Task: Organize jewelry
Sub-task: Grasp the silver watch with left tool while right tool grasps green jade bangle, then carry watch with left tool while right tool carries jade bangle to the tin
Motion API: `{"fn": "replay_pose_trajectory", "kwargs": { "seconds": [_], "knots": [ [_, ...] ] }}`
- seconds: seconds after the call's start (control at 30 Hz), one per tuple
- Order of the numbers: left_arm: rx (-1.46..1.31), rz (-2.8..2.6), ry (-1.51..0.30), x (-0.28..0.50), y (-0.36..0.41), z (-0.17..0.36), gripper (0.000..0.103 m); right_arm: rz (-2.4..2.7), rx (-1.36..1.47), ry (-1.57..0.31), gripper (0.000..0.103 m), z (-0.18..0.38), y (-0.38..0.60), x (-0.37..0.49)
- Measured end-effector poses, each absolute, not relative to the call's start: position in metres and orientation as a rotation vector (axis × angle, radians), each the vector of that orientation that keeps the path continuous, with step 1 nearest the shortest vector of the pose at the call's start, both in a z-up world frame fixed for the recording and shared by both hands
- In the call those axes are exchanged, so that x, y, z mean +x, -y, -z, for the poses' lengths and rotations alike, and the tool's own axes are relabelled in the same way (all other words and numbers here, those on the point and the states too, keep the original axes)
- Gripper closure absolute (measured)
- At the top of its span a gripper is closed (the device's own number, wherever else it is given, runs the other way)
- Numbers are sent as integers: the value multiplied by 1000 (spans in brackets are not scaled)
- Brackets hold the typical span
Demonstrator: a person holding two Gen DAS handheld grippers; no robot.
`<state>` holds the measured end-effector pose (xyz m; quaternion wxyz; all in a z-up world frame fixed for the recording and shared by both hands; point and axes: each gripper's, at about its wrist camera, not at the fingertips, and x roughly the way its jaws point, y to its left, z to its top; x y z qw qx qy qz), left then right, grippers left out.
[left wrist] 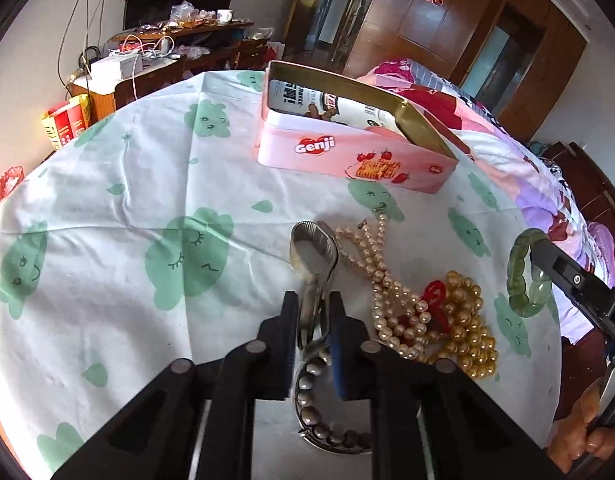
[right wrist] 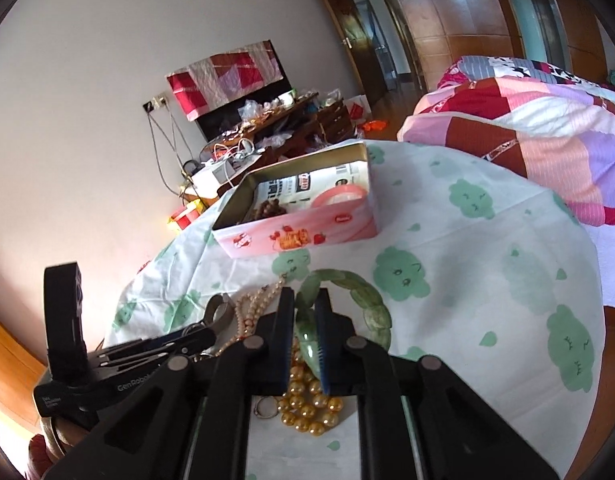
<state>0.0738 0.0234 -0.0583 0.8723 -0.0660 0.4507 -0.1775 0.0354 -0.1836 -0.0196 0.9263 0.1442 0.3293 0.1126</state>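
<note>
Jewelry lies heaped on the round surface (left wrist: 107,208), which is covered by a white cloth with green cloud figures. In the left wrist view, the left tool (left wrist: 313,334) is narrowed onto a silver bangle (left wrist: 313,248), its pads pinching the band; a section set with dark round stones curves beneath the tool. Just right of it lie a pale pearl necklace (left wrist: 381,280), a red ornament (left wrist: 434,294) and a pile of gold beads (left wrist: 467,320), all touching one another. Farther back stands an open pink tin (left wrist: 347,160) marked "Genji", with a printed packet inside. At the right edge, the other tool grips a green jade bracelet (left wrist: 525,276).

In the right wrist view, the right tool (right wrist: 305,344) is closed narrowly on the green jade bracelet (right wrist: 347,284), one pad inside the ring and one outside. Gold beads (right wrist: 307,404) and a small metal ring (right wrist: 265,406) lie below it. The left tool (right wrist: 213,330) appears at left holding the silver bangle (right wrist: 219,312), beside the pearl necklace (right wrist: 251,304). The pink tin (right wrist: 299,236) sits beyond, holding brown beads (right wrist: 267,210) and a pink bangle (right wrist: 339,196). A patchwork quilt (right wrist: 527,136) covers the bed at the right.
</note>
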Motion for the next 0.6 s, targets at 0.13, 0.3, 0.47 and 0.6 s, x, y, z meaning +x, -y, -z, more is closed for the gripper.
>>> {"fn": "replay_pose_trajectory", "kwargs": {
  "seconds": [0.13, 0.3, 0.47, 0.6],
  "knots": [
    [-142, 379, -935, 73, -23, 57, 90, -217, 308, -691, 89, 26, 186, 38],
    [-155, 388, -873, 67, -27, 48, 91, -212, 303, -685, 89, 27, 187, 35],
    [-131, 398, -783, 58, -24, 33, 91, -201, 285, -662, 89, 22, 187, 34],
    [-157, 431, -725, 53, -27, 21, 91, -196, 277, -647, 89, 17, 187, 35]
  ]
}}
